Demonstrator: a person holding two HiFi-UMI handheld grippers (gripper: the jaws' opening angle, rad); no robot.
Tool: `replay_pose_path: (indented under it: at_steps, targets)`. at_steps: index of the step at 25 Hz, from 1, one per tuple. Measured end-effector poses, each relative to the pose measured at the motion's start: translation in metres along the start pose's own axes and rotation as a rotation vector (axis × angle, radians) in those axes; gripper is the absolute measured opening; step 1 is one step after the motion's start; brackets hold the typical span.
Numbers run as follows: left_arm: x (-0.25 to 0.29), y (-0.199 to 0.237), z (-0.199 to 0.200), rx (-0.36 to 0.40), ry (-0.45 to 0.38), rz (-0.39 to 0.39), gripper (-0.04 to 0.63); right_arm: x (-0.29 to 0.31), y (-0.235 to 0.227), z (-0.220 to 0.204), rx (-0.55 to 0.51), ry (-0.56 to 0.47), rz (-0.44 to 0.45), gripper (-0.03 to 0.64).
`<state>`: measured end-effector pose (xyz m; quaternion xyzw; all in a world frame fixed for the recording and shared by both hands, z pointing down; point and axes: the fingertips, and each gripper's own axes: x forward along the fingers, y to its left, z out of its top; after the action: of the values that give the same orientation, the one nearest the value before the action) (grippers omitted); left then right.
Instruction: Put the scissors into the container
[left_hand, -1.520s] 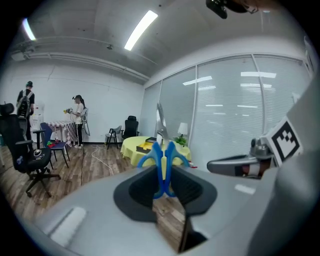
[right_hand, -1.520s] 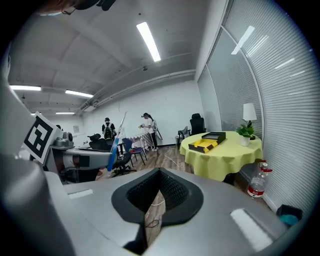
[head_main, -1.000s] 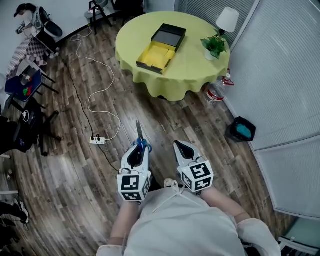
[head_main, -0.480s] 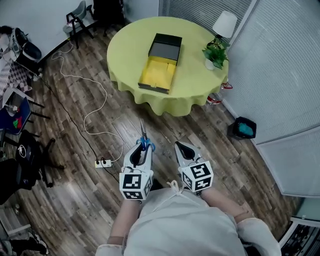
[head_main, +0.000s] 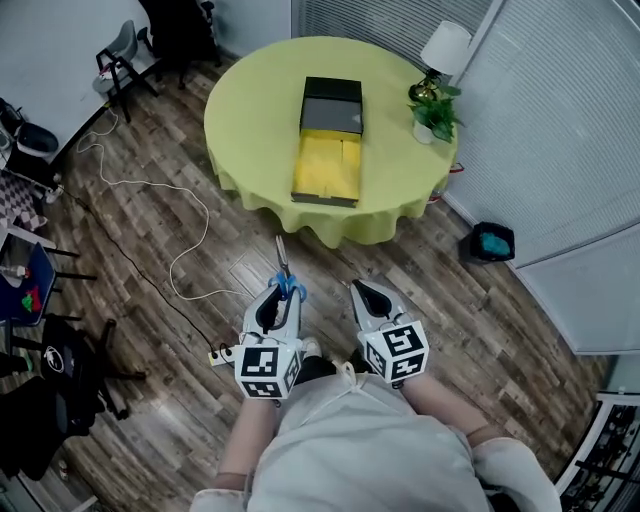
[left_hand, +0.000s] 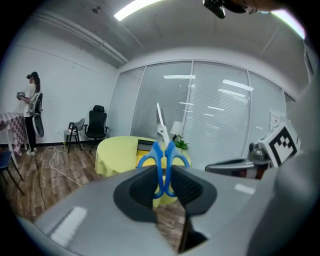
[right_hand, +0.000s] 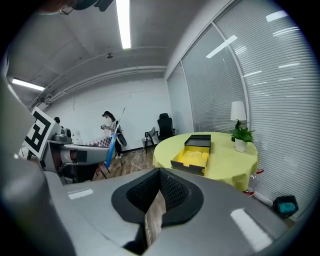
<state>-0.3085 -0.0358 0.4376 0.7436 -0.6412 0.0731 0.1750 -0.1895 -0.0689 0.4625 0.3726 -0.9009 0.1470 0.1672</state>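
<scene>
My left gripper is shut on the blue handles of the scissors, whose blades point forward toward the table. In the left gripper view the handles sit squeezed between the dark pads and the blade rises above them. The container, a box with a yellow inside and a black lid part, lies on the round table with the yellow cloth, well ahead of both grippers. My right gripper hangs beside the left one, shut with nothing in it. From the right gripper view the container and the scissors both show.
A white lamp and a potted plant stand at the table's right edge. A white cable with a power strip crosses the wooden floor at left. A dark bin sits by the blinds. Chairs stand at far left.
The table and container have shifted toward the middle of the head view and turned straighter. Both grippers keep the same place in view, with the scissors still held.
</scene>
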Motion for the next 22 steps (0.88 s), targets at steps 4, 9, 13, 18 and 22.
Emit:
replay_pose_path:
  at_steps: [4, 9, 13, 18, 22]
  targets:
    - [0.018, 0.014, -0.002, -0.011, 0.021, -0.033, 0.084, 0.022, -0.004, 0.003, 0.011, 0.011, -0.018, 0.002]
    - [0.053, 0.032, 0.003, -0.015, 0.033, -0.038, 0.084, 0.055, -0.025, 0.012, 0.021, 0.013, -0.036, 0.0]
    - [0.088, 0.046, 0.013, 0.005, 0.042, -0.026, 0.084, 0.088, -0.051, 0.032, 0.021, -0.019, -0.041, 0.002]
    - [0.142, 0.067, 0.042, 0.035, 0.045, -0.01, 0.084, 0.135, -0.093, 0.074, 0.019, -0.058, -0.047, 0.002]
    - [0.194, 0.079, 0.064, 0.054, 0.049, -0.011, 0.084, 0.172, -0.124, 0.106, 0.01, -0.08, -0.044, 0.002]
